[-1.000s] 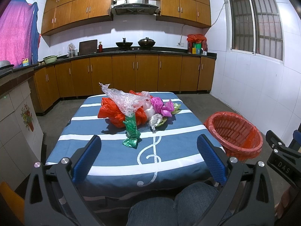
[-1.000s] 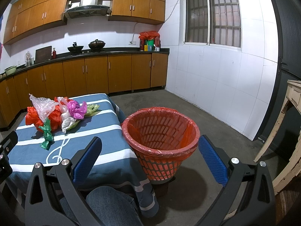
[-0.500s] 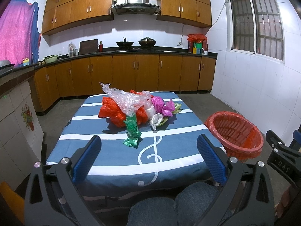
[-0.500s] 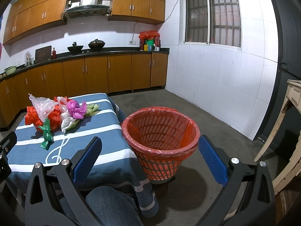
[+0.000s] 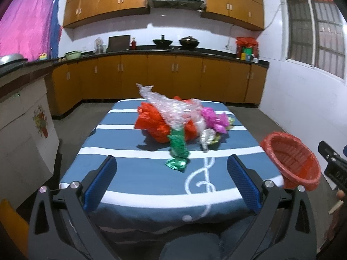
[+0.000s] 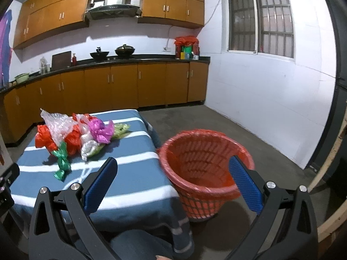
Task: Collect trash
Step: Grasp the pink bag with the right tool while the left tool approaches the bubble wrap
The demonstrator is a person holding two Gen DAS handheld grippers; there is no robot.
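Blue-padded, your left gripper [image 5: 172, 182] is spread wide and empty above the near end of the striped table [image 5: 134, 173]. Your right gripper [image 6: 173, 181] is likewise spread and empty, over the table's right edge. On the table beyond the left gripper lies the trash pile [image 5: 180, 121]: red, clear, pink and green wrappers. The red basket [image 6: 203, 169] stands on the floor just beside the table's right side.
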